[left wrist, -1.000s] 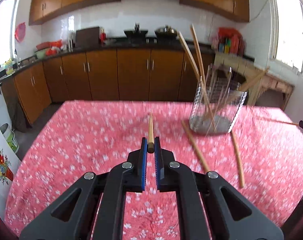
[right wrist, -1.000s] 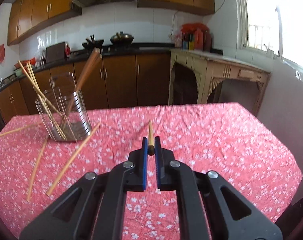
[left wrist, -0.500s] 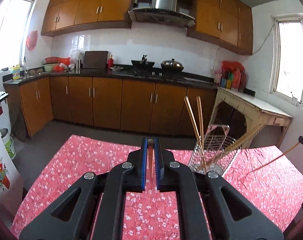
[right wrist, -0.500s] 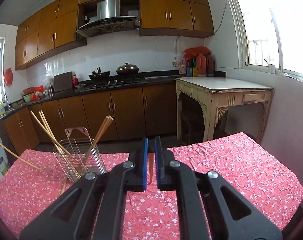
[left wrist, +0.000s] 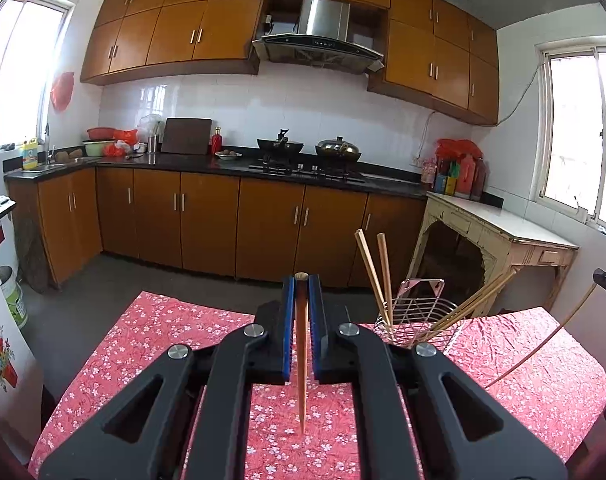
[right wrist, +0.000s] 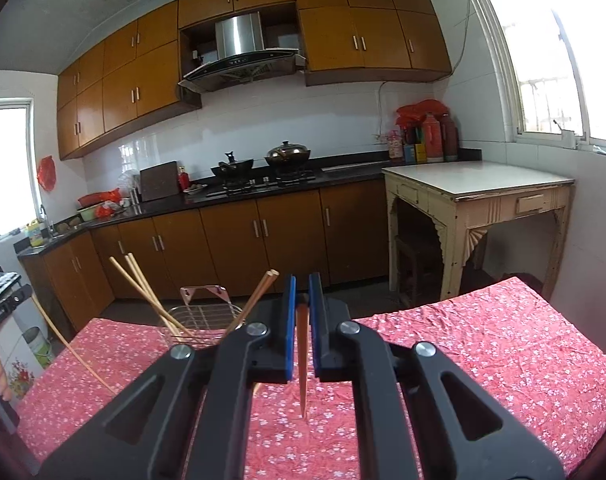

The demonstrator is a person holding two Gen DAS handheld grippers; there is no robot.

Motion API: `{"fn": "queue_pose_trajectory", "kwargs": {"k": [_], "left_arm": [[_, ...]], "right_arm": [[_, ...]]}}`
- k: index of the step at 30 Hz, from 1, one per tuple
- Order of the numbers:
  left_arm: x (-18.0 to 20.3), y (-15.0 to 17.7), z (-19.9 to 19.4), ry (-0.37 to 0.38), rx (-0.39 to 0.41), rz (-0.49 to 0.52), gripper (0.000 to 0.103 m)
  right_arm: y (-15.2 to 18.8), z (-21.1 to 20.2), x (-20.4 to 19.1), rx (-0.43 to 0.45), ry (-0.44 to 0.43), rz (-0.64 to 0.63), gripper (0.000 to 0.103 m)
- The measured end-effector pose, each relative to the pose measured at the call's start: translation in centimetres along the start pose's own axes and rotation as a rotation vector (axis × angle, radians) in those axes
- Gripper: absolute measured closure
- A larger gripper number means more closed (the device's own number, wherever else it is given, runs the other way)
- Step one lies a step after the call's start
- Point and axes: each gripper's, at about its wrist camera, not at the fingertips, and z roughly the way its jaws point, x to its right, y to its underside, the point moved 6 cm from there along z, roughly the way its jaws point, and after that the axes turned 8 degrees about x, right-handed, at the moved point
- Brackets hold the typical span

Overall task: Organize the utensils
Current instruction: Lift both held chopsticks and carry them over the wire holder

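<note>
My left gripper [left wrist: 301,284] is shut on a wooden chopstick [left wrist: 301,360] that hangs tip-down above the red flowered tablecloth [left wrist: 151,344]. My right gripper [right wrist: 301,286] is shut on another chopstick [right wrist: 302,360], also tip-down. A wire utensil basket [left wrist: 417,320] holds several chopsticks leaning out; it stands right of the left gripper and, in the right wrist view [right wrist: 199,320], left of the right gripper. The right gripper's chopstick [left wrist: 543,344] shows slanted at the right in the left wrist view; the left one [right wrist: 71,348] shows at the left in the right wrist view.
Brown kitchen cabinets [left wrist: 223,224] and a stove counter with pots [left wrist: 303,148] line the far wall. A cream side table [right wrist: 475,196] stands beyond the table's right side. The far table edge [left wrist: 207,304] drops to a grey floor.
Both grippers have risen and tilted upward, lifting their chopsticks off the table; the chopsticks now hang tip-down. The views swung from the tabletop to the kitchen wall. The basket now sits lower in both views.
</note>
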Motion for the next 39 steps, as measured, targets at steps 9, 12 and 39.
{"fn": "queue_pose_trajectory", "kwargs": {"k": [9,12,39], "left_arm": [[2.7,-2.8,-0.4,0.069,0.040,-0.001,0.096],[4.2,-4.9,-0.6,0.105,0.070,-0.007,0.096],[11.5,-7.7,10.5,0.078,0.184,-0.049,0.096]], "right_arm": [[-3.0,-0.5,-3.5,0.017,-0.115,0.026,0.095],[-5.1,-1.1,-5.2,0.048,-0.153,0.015,0.095],[-7.6,13.4,-11.6,0.054,-0.176,-0.008,0.095]]}}
